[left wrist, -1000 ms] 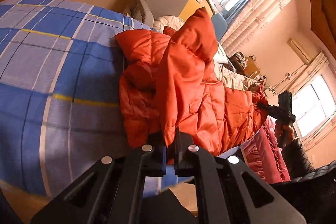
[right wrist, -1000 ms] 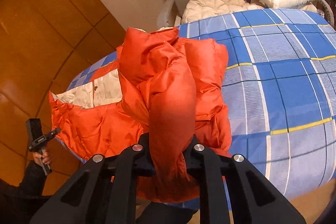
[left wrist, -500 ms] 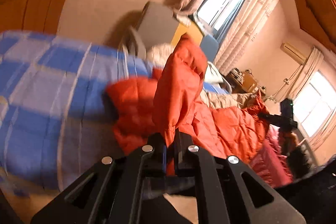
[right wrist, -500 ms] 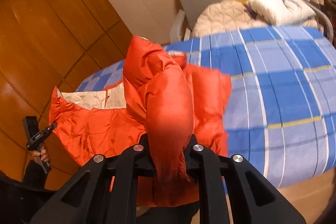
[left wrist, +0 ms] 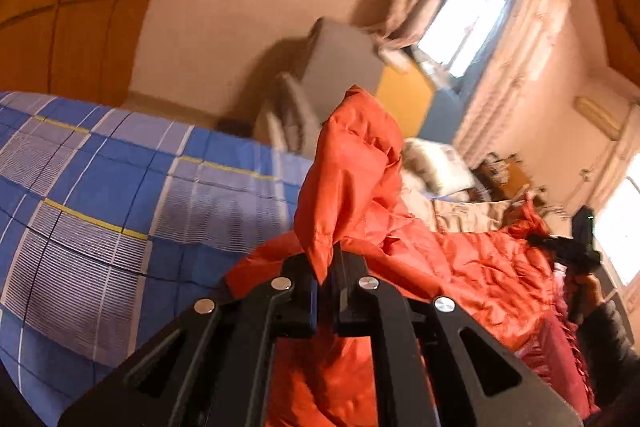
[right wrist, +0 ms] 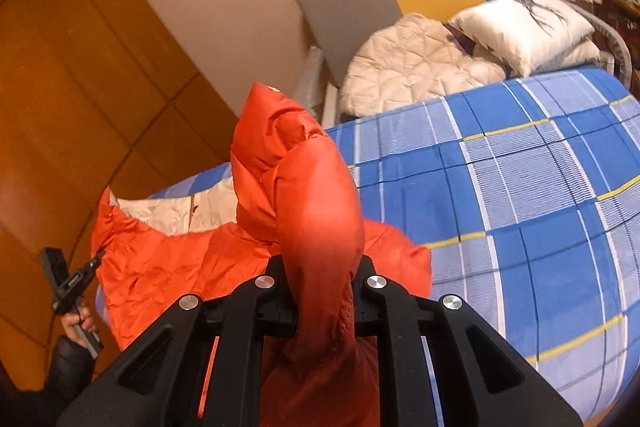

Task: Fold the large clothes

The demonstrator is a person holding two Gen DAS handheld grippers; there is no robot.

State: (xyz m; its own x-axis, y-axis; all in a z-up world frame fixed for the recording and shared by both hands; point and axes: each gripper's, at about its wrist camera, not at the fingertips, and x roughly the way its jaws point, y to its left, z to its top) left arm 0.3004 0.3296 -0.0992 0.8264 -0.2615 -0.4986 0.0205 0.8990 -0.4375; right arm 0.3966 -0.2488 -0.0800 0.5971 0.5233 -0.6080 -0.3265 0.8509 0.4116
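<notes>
Left gripper (left wrist: 326, 277) pinches a thin edge of the orange jacket (left wrist: 352, 167), apparently a hem; right gripper (right wrist: 322, 285) clamps a puffy fold above the bed (right wrist: 540, 195).

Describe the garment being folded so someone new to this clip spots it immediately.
Start at the bed with the blue checked bedspread. Near its edge lies the orange puffer jacket, glossy and quilted, with pale lining showing. Unlike the cream quilt and the white pillow by the headboard, it is pinched in both the left gripper and right gripper.
</notes>
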